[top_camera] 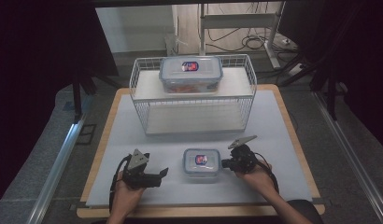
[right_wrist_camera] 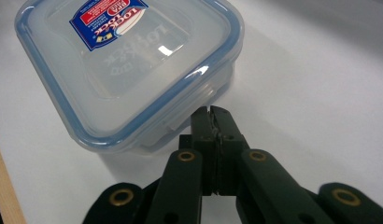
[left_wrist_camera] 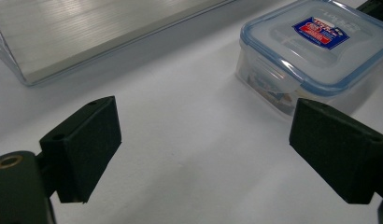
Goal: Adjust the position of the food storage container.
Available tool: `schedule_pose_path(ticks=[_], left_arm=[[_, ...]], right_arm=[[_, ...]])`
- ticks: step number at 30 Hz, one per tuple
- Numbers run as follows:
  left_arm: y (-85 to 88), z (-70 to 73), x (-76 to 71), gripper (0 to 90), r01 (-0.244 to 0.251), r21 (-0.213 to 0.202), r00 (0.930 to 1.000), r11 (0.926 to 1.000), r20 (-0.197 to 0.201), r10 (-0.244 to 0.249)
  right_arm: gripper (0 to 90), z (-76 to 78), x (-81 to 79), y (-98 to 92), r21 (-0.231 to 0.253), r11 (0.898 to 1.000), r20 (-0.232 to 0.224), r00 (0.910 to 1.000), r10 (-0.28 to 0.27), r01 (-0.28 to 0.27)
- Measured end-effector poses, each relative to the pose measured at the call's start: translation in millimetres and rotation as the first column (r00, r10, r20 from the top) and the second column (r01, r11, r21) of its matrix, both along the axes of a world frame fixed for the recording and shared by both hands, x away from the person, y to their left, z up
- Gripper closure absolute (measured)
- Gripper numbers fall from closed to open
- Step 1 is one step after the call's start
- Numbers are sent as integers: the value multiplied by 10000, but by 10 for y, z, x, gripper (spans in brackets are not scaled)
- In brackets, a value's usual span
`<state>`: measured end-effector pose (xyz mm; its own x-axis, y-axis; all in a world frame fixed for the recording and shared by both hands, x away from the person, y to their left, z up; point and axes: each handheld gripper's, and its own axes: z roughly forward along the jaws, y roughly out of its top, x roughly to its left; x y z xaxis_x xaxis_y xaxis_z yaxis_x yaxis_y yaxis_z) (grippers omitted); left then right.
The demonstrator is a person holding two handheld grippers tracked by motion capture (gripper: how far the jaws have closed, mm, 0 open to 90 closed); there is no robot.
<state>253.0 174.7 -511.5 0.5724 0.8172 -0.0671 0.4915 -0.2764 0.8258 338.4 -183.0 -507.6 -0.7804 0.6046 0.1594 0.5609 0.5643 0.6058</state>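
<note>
High view: small container (top_camera: 202, 164) sits on the white mat (top_camera: 283, 140) near the front edge, between the two grippers. Left gripper (top_camera: 162, 173) is just left of it and apart from it. Right gripper (top_camera: 224, 164) has its tip at the container's right side. Behind them, a wire rack (top_camera: 138, 77) carries a larger container (top_camera: 191, 73) on its upper shelf.

Left gripper view: jaws spread wide, nothing between them but bare mat. Released, holding nothing. Small container (left_wrist_camera: 315, 51) is ahead and to the right, well outside the gap. Rack base (left_wrist_camera: 87, 32) lies across the top left.

Right gripper view: jaws clenched together, no visible gap and nothing held. The tip (right_wrist_camera: 211, 112) sits right at the side latch under the blue lid rim of the small container (right_wrist_camera: 129, 70); whether it touches or is only just beside it, I can't tell.

Risks, my read:
- The container is light and nothing braces it on the left. A push from the closed tip would likely slide or spin it across the mat instead of working the latch.
- The tip could skid off the rounded lid rim.
- If a grab is intended, the right jaws must open first, or they just shove it.
</note>
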Motion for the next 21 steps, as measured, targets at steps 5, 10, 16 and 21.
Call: schedule_pose_path(ticks=[5,10,16,21], left_arm=[[16,2,1,90,-109,5,9999,9999,4,109],[19,-4,4,101,-28,156,9999,9999,153,26],[7,-36,26,97,236,325,9995,9992,183,-242],[-14,-42,30,97,303,625,9995,9976,-91,-297]], right_arm=[[848,17,-22,-153,10,9994,258,9991,-342,342],[775,106,-72,-338,98,9990,731,9963,-452,446],[619,151,-111,-466,151,9990,1273,9909,-431,415],[449,97,-117,-515,281,9991,1497,9881,-357,319]])
